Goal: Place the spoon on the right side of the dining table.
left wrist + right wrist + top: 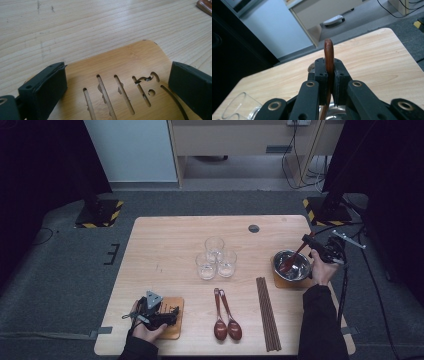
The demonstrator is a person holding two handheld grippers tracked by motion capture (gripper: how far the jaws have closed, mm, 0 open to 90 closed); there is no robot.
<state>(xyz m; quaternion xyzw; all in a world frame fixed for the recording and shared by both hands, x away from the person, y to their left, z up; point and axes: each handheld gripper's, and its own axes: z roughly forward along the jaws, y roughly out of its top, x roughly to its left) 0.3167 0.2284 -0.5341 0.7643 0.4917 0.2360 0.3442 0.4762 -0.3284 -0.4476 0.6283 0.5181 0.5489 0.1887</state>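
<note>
My right gripper [308, 243] is shut on the handle of a brown wooden spoon [294, 257], whose bowl end rests inside a steel bowl [300, 269] at the table's right side. In the right gripper view the spoon handle [328, 51] sticks up between the closed jaws of my right gripper [329, 75]. My left gripper [167, 315] rests at the front left over a bamboo coaster [175, 330]. In the left gripper view that gripper [117, 87] is open, its jaws either side of the slotted coaster [130, 62], gripping nothing.
Three empty glasses [216, 257] cluster at the table's middle. Two more brown spoons [226, 322] lie at the front centre, with dark chopsticks [267, 312] to their right. The steel bowl sits on a wooden mat [278, 281]. Black stands flank the table's far corners.
</note>
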